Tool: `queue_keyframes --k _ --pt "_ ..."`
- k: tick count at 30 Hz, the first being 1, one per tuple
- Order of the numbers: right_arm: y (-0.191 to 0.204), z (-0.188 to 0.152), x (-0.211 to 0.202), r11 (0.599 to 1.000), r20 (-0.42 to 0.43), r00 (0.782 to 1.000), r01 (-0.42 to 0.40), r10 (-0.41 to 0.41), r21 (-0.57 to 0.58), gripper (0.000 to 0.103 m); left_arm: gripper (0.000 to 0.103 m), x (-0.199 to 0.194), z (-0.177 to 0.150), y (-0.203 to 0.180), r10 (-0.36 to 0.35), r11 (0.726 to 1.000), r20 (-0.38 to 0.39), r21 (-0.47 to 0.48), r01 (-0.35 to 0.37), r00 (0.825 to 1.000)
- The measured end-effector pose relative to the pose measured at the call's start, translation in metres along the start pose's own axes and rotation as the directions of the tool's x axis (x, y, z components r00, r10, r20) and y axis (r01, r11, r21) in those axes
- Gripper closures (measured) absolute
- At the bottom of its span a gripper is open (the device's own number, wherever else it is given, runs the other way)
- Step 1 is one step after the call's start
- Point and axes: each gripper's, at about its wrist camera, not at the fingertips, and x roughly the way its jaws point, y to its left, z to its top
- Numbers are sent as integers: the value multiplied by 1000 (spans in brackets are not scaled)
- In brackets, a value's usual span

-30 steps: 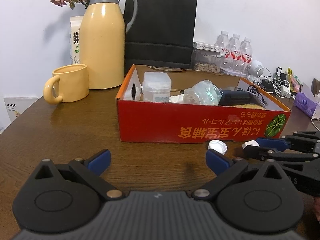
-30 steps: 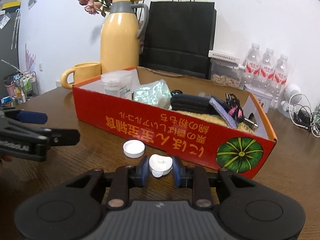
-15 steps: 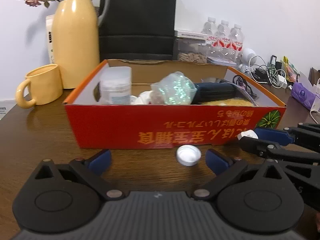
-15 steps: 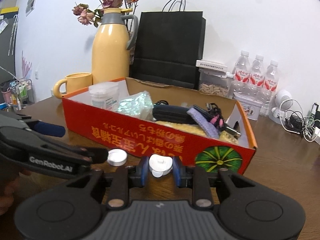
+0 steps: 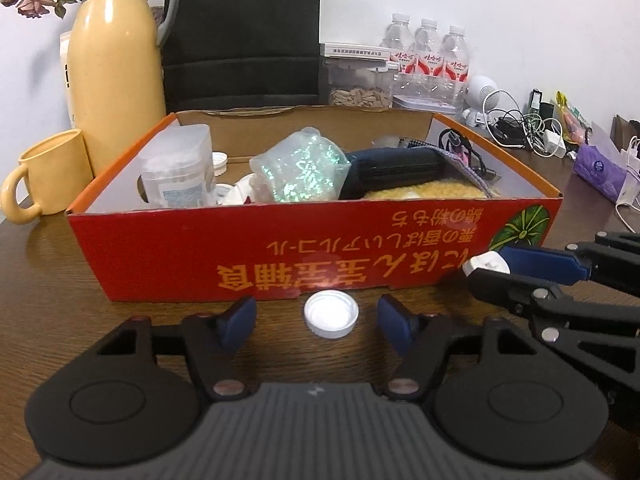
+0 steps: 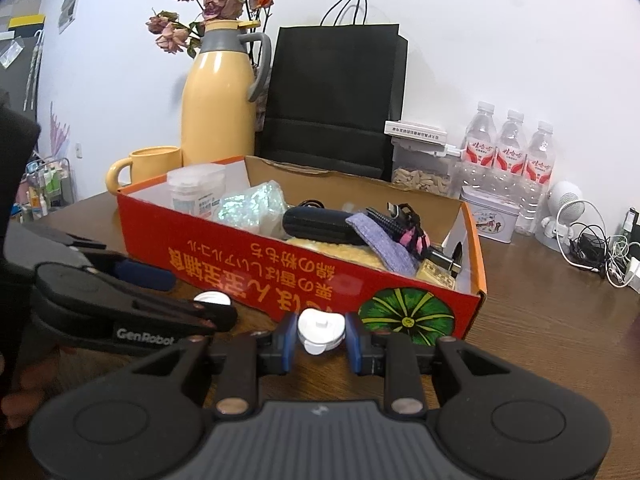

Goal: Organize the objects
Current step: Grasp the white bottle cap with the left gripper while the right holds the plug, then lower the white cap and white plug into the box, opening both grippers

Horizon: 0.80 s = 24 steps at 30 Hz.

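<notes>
Since that white bottle cap sits on the table between your spread-open left gripper fingers, close crooked and it'll skitter against the red box; your right gripper pinches a white lid, so don't bump it.

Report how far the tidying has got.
Done: the red box already holds a clear jar, a dark pouch and other items. In hand: the right hand-held gripper grips a white stopper. Left: the open left hand-held gripper flanks a white cap on the table.
</notes>
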Motion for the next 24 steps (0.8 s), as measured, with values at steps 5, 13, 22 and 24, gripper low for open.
queue_keyframes --k 5,13,22,24 --pt "1 0 -1 1000 2 1000 -5 5 -6 78 70 2 0 -4 -3 1000 -9 5 3 1000" --pt "1 -1 -1 1000 8 1000 -3 3 -11 78 73 -8 2 -6 -15 1000 32 9 15 999" --pt "2 1 -8 1000 36 999 -5 5 -9 78 73 -39 12 0 -14 1000 142 -14 16 990" --pt "2 3 -11 1000 50 999 -4 4 -6 78 73 -48 17 2 -15 1000 175 -18 18 984"
